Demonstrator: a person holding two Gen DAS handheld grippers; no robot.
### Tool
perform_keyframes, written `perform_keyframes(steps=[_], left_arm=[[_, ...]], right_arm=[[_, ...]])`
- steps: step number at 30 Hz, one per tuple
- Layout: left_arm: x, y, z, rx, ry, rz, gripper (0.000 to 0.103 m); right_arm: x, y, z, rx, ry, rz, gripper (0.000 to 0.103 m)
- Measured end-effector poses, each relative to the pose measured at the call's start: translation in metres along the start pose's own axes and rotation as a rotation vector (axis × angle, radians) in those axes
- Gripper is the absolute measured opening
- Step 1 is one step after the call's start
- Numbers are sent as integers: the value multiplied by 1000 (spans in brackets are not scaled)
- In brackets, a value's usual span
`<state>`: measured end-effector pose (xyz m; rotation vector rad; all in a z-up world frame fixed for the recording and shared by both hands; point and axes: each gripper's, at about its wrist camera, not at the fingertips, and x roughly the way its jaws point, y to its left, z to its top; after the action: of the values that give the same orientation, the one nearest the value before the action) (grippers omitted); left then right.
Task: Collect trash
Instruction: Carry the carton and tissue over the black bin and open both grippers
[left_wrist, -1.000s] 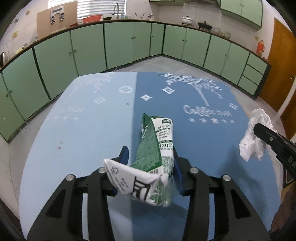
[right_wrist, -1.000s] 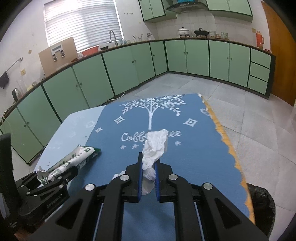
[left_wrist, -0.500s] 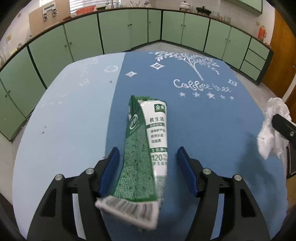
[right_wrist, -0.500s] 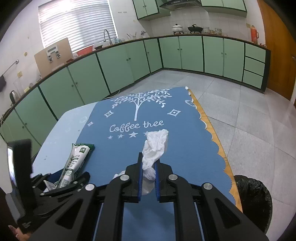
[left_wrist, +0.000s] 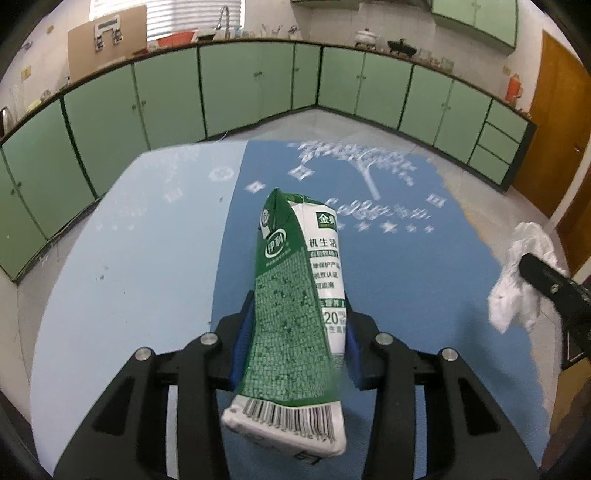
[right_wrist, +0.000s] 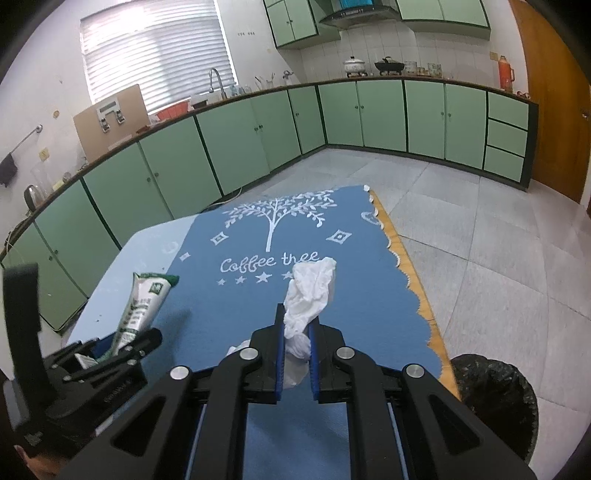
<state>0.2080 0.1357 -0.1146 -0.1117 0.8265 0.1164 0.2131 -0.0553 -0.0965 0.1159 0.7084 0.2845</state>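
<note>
My left gripper (left_wrist: 295, 328) is shut on a green and white milk carton (left_wrist: 299, 295) and holds it tilted up above the table. The carton also shows in the right wrist view (right_wrist: 142, 306), with the left gripper (right_wrist: 122, 347) at lower left. My right gripper (right_wrist: 297, 332) is shut on a crumpled white tissue (right_wrist: 310, 291), held above the blue tablecloth (right_wrist: 251, 295). The tissue also shows at the right edge of the left wrist view (left_wrist: 517, 284). A black-lined trash bin (right_wrist: 495, 398) stands on the floor by the table's right side.
The table has a light blue cloth (left_wrist: 122, 258) on the left and a dark blue "Coffee tree" cloth (left_wrist: 406, 280) on the right. Green kitchen cabinets (right_wrist: 258, 133) line the walls. Grey tiled floor (right_wrist: 498, 258) lies to the right.
My left gripper has closed on the milk carton and lifted it off the table. My right gripper has kept hold of the tissue and risen slightly.
</note>
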Motion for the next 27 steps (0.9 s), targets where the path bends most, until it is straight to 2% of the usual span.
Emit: perform_keyframes(steps=[6, 12, 19, 27], left_arm=[[-31, -27, 3, 29, -51, -51, 40], [-53, -72, -3, 84, -83, -109, 40], [-64, -134, -14, 152, -92, -199, 40], [-77, -209, -35, 252, -85, -330, 40]], right_arm=[[-33, -17, 1, 6, -40, -15, 11], [-74, -50, -2, 18, -87, -66, 11], [-113, -93, -11, 46, -113, -137, 11], [-154, -156, -38, 117, -113, -245, 11]])
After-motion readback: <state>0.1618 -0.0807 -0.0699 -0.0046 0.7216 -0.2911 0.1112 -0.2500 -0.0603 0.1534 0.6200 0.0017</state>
